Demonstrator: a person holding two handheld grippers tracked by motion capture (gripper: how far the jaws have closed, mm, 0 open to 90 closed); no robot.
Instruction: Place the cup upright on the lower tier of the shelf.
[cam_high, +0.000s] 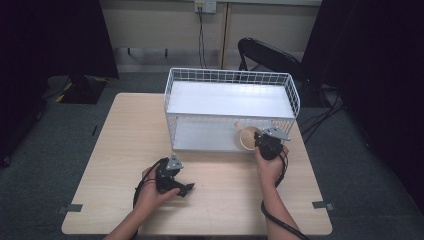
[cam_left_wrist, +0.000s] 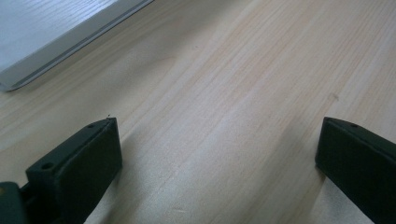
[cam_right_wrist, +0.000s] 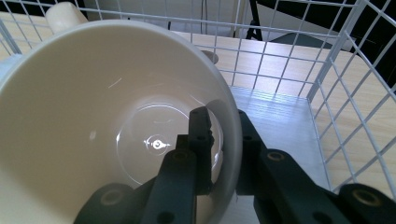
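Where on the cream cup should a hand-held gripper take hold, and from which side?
By the rim wall of the cream cup, from its open mouth: one jaw inside, one outside, as the right hand-held gripper does. The thin, open-sided wall suits a pinch.

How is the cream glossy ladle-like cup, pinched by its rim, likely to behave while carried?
The cream glossy cup looks stiff and probably slippery: highlights show. The right gripper clamps only its thin wall, so it may pivot. Its stub handle could snag the white wire rack.

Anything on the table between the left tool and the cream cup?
Nothing: bare light wooden tabletop between left tool and cream ceramic cup, per high view.
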